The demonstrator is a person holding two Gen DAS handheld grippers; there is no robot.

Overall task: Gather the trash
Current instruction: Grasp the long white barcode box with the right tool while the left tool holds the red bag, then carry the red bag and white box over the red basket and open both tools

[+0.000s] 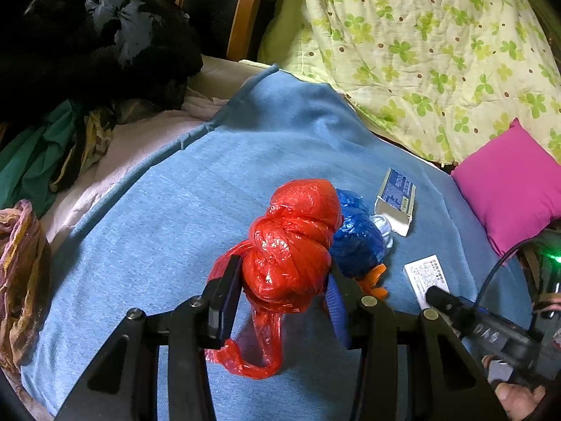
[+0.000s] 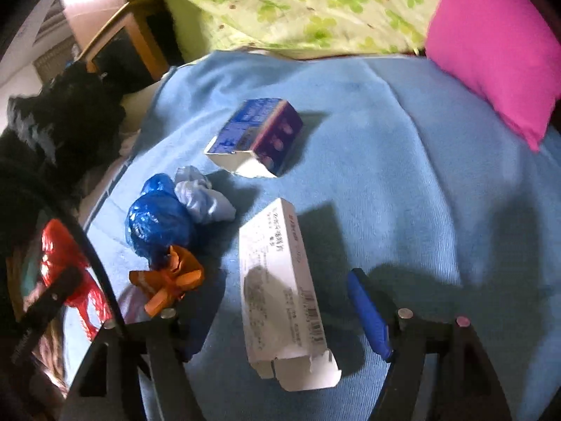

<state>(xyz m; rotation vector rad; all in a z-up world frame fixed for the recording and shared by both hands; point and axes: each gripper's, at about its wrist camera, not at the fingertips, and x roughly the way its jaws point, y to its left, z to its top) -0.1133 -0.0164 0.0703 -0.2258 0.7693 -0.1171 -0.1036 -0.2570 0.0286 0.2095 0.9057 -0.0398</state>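
Trash on the blue blanket (image 1: 182,189), several pcs, none collected into any bin visible.

L wrist view:
- Left gripper (image 1: 284,284) clamped on the red plastic bag (image 1: 291,242), knotted into a ball; pads press both flanks. Jaws narrow, holding.
- Loose red tail hangs below the grip, draped on the blanket. Risk: tail snags on the fingers or drags fabric when lifted.
- Film is slick and squashy; the grip sits low on the ball, so it could squirm out upward if the hand tilts.
- Blue plastic bag (image 1: 357,235) touches the red one on its right; orange wrapper (image 1: 375,280) just beside the right finger. Risk: both get nudged or carried along by a lift.
- Right gripper's body shows at lower right edge, near the white box (image 1: 422,279).

R wrist view:
- Right gripper (image 2: 273,301) jaws wide, nothing pinched. White box (image 2: 284,291) lies between the fingers, long axis along them, apart from the pads as far as I can tell. Frame is blurred.
- Risk: box is light card w/ open torn flaps at near end; closing on it could crush it or skid it sideways.
- Orange wrapper (image 2: 168,277) sits just by the left finger: may get caught in the close.
- Purple-blue carton (image 2: 259,137) and crumpled pale paper (image 2: 203,193) farther off, untouched; easy to miss.
- Pink cushion (image 2: 498,45) and floral quilt (image 2: 298,3) are bedding, not trash.
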